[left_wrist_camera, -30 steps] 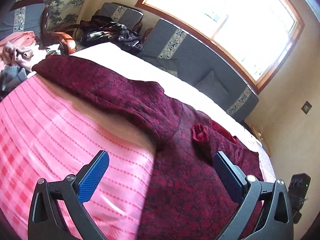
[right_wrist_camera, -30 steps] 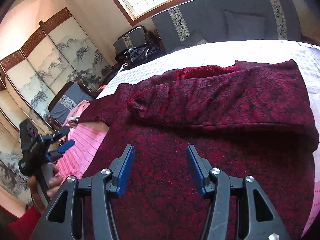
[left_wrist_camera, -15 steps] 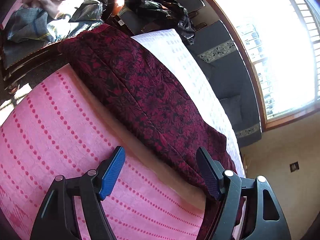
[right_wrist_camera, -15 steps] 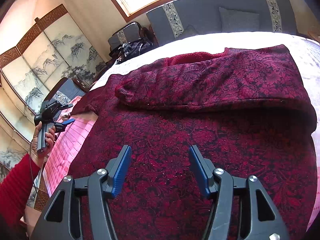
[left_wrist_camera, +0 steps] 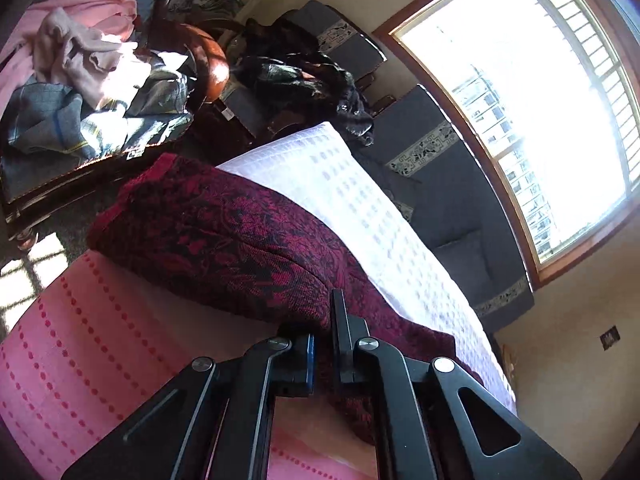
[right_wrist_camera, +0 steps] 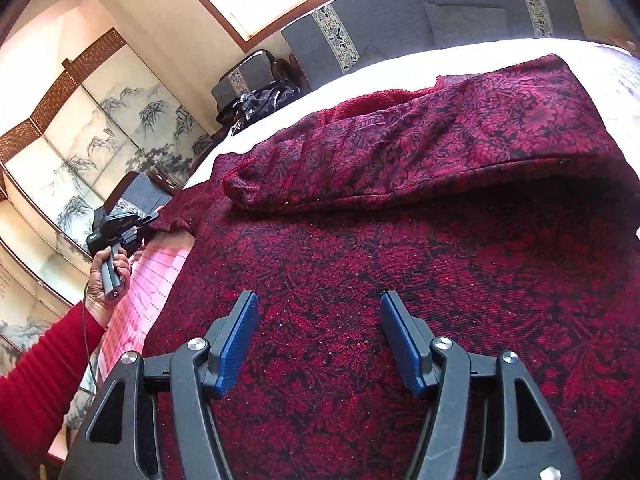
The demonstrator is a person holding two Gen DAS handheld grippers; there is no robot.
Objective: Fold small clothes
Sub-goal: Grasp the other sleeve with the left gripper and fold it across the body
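While right tongs (right_wrist_camera: 318,342) hover opening, left tongs (left_wrist_camera: 325,354) apparently pinch the garment (left_wrist_camera: 224,240) edge.

From my left wrist view, my left gripper (left_wrist_camera: 322,344) has its tips buried in the garment (left_wrist_camera: 224,240) edge, so I can't see the pads where they pinch the cloth. The garment's body runs off behind my gripper frame and is cut by the bottom edge. The window (left_wrist_camera: 520,92) is blown out white; little outside it can be made out. The dark heap (left_wrist_camera: 308,76) on the chair is too murky to name.

From my right wrist view, the garment runs out of frame at the right and bottom. My sleeve (right_wrist_camera: 44,368) is cut by the left edge. The far sleeve end sits at my left gripper, too small to show the grip.
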